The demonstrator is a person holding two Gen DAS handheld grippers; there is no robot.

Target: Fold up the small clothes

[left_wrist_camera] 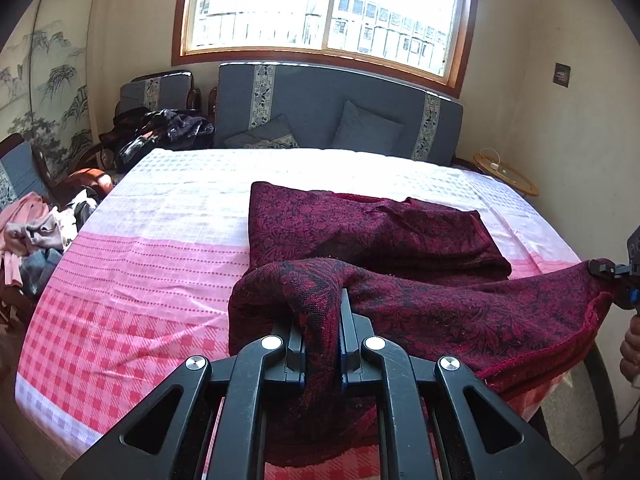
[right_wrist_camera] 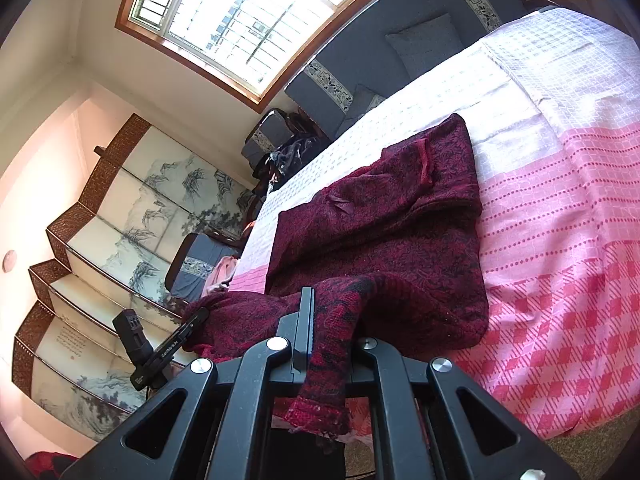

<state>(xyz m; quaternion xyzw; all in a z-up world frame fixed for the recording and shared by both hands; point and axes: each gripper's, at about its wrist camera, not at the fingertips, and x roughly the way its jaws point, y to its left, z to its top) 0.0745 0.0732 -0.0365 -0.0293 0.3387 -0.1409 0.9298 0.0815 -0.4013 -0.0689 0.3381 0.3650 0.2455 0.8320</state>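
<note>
The lower part of each wrist view is filled by the black gripper frame, which cuts off the near table edge and the garment's hanging hem. In the left wrist view, the left gripper [left_wrist_camera: 322,320] has its two fingers closed on a bunched fold of the maroon knitted garment [left_wrist_camera: 360,232]; the fabric fills the gap and hides the fingertips. In the right wrist view, the right gripper [right_wrist_camera: 324,320] is likewise clamped on a corner of the same garment [right_wrist_camera: 384,220], only one finger blade showing clearly — the other is buried under cloth.

The right gripper also appears at the far right edge of the left view [left_wrist_camera: 604,269], pinching the lifted corner; the hand behind it is mostly cut off. The garment's near edge is raised between the two grippers, while its far part lies flat on the tablecloth [left_wrist_camera: 140,272], a pink-and-white checked weave.

Beyond the table stands a blue-grey sofa [left_wrist_camera: 320,108] with cushions, and a heap of dark clothes [left_wrist_camera: 160,136] — individual items cannot be made out. The window [left_wrist_camera: 324,4] is overexposed.
</note>
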